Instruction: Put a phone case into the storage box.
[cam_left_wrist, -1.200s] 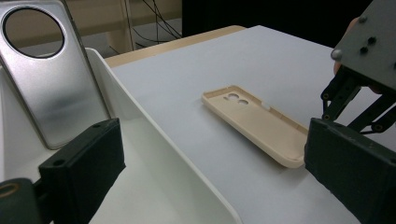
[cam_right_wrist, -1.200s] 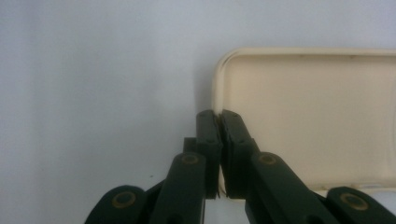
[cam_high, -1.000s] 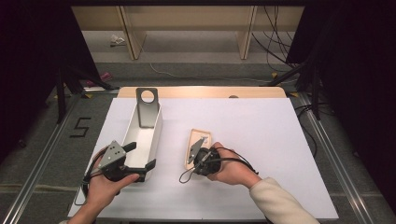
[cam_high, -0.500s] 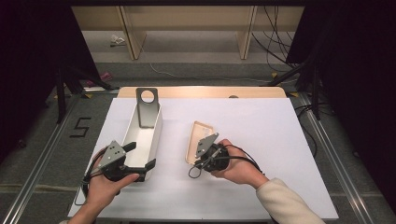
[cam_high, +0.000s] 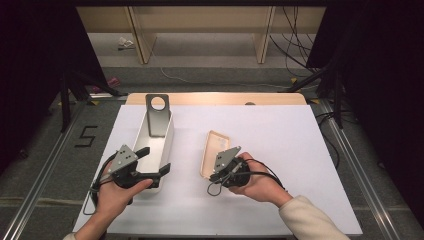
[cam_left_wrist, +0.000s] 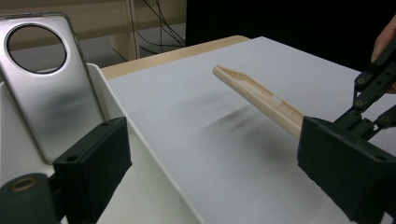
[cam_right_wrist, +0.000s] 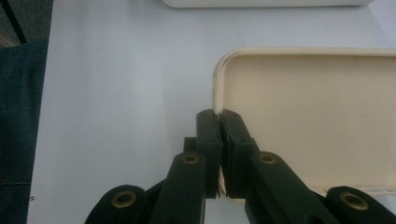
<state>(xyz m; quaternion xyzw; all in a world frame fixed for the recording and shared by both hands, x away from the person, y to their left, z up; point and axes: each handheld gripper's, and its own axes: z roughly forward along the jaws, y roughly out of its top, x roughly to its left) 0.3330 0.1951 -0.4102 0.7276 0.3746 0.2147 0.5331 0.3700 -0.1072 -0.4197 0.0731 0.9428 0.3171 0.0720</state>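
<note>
A beige phone case (cam_high: 216, 150) is tilted up on its long edge over the white table (cam_high: 285, 150). My right gripper (cam_high: 214, 174) is shut on its rim near a corner, and the pads (cam_right_wrist: 208, 128) pinch the thin wall of the beige case (cam_right_wrist: 317, 116). To the left, a white bin (cam_high: 167, 135) holds a silver case with a round hole (cam_high: 157, 114), leaning on the far end. My left gripper (cam_high: 154, 160) stands open and its jaws have just been closing a little. One jaw is inside the bin and the bin's right wall (cam_left_wrist: 154, 163) runs between them, untouched.
In the left gripper view the beige case (cam_left_wrist: 257, 93) slants above the table toward the right gripper's linkage (cam_left_wrist: 373, 79). The table's wooden far edge (cam_high: 215, 98) borders a floor with stands and cables. The bin's side (cam_right_wrist: 261, 3) lies just beyond the beige case.
The right gripper has drifted right and slightly up with the beige case, which has tipped from lying nearly flat to standing on its edge. The left hand has stayed put.
</note>
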